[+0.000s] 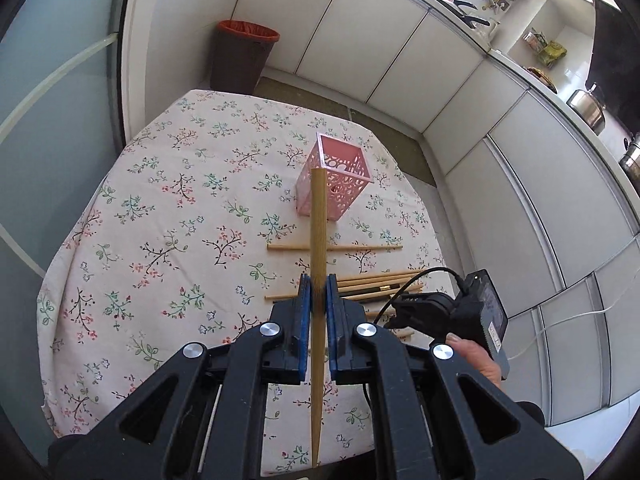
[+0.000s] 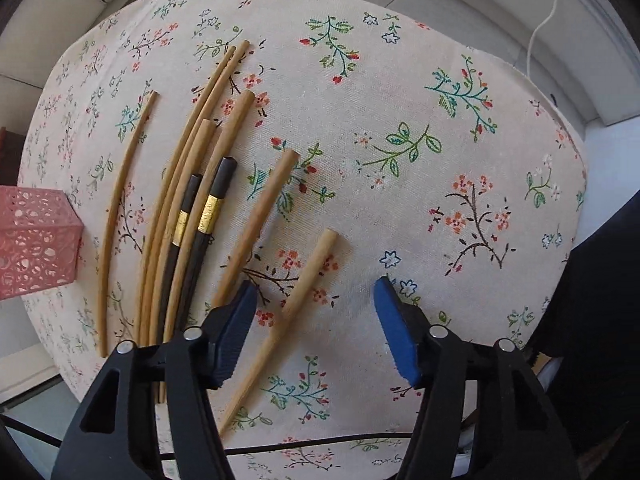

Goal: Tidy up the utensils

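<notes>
Your surface (image 1: 132,208) wore a floral tablecloth, its corners rounding off toward white cabinet doors (image 1: 400,52) on the far and right sides and a frosted glass panel (image 1: 48,128) on the left. A brown bin (image 1: 242,56) with a red liner stood on the floor past the far edge. The left half of the cloth lay bare; the pink perforated holder (image 1: 334,184) stood upright toward the far right, apart from the loose chopsticks (image 2: 188,208), which lay spread nearer you.

Your left hand-held gripper (image 1: 318,300) was pinching one bamboo chopstick (image 1: 319,224) between its blue pads, the blunt end reaching toward the holder.

Your right hand-held gripper (image 2: 316,324) pointed down over the cloth, pads spread, with a bamboo chopstick (image 2: 298,304) lying slantwise between them, untouched as far as could be told. Beside it lay more bamboo sticks and two black chopsticks with gold bands (image 2: 210,210).
</notes>
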Tool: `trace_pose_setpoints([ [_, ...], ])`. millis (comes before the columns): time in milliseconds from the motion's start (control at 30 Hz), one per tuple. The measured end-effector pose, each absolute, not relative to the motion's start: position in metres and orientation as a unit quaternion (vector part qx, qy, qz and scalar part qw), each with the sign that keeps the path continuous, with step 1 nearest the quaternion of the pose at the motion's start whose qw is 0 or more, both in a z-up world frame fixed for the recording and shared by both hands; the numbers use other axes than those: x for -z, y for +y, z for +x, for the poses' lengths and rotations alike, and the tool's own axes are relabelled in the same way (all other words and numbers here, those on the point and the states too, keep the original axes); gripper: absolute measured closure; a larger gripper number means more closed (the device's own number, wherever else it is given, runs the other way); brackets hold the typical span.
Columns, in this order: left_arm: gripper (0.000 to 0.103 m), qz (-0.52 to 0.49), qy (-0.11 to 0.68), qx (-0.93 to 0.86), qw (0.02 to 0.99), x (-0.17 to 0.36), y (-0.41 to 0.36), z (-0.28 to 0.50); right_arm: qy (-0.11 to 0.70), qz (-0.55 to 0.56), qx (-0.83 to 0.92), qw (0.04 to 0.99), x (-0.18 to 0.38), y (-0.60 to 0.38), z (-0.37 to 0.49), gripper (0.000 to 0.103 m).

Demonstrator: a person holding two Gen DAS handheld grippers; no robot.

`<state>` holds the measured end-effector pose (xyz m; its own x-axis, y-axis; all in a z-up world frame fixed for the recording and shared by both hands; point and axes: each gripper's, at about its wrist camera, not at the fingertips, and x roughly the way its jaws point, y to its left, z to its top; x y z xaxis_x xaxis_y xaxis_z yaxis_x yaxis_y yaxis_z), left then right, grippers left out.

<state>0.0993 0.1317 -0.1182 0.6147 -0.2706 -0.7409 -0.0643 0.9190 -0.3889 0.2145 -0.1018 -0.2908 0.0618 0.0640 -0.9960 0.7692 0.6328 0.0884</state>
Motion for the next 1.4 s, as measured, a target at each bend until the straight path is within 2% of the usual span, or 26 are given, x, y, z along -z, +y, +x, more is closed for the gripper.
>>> trace_pose_setpoints([
  [33,0.097,-0.191,0.433,0.058,0.879,0.118,0.132,0.099,0.627,0.331,0.275,0.65,0.29,-0.102,0.214,0.056],
  [100,0.096,-0.186,0.432,0.056,0.881,0.117,0.13,0.099,0.624,0.333,0.276,0.65,0.288,-0.104,0.212,0.073],
  [267,0.096,-0.177,0.429,0.048,0.885,0.118,0.128,0.101,0.613,0.37,0.241,0.655,0.286,-0.127,0.202,0.095],
  [433,0.096,-0.173,0.419,0.041,0.89,0.111,0.127,0.102,0.582,0.421,0.178,0.673,0.285,-0.159,0.177,0.095],
  [567,0.096,-0.169,0.406,0.048,0.897,0.1,0.124,0.108,0.545,0.433,0.131,0.706,0.258,-0.178,0.168,0.095],
  [767,0.096,-0.15,0.356,0.061,0.92,0.066,0.11,0.139,0.415,0.428,0.041,0.802,0.142,-0.191,0.188,0.095],
  [900,0.096,-0.142,0.311,0.052,0.938,0.041,0.101,0.172,0.314,0.384,-0.006,0.868,0.058,-0.189,0.208,0.095],
  [1000,0.096,-0.141,0.275,0.043,0.95,0.022,0.095,0.2,0.264,0.344,-0.035,0.9,0.016,-0.189,0.223,0.095],
  [1133,0.096,-0.127,0.245,0.019,0.961,0.013,0.09,0.236,0.25,0.32,-0.071,0.911,-0.005,-0.18,0.251,0.095],
  [1367,0.096,-0.112,0.269,0.006,0.956,0.04,0.088,0.283,0.272,0.282,-0.108,0.914,0.004,-0.149,0.294,0.095],
  [1400,0.09,-0.108,0.273,0.009,0.956,0.047,0.087,0.286,0.277,0.275,-0.111,0.914,0.007,-0.145,0.295,0.095],
])
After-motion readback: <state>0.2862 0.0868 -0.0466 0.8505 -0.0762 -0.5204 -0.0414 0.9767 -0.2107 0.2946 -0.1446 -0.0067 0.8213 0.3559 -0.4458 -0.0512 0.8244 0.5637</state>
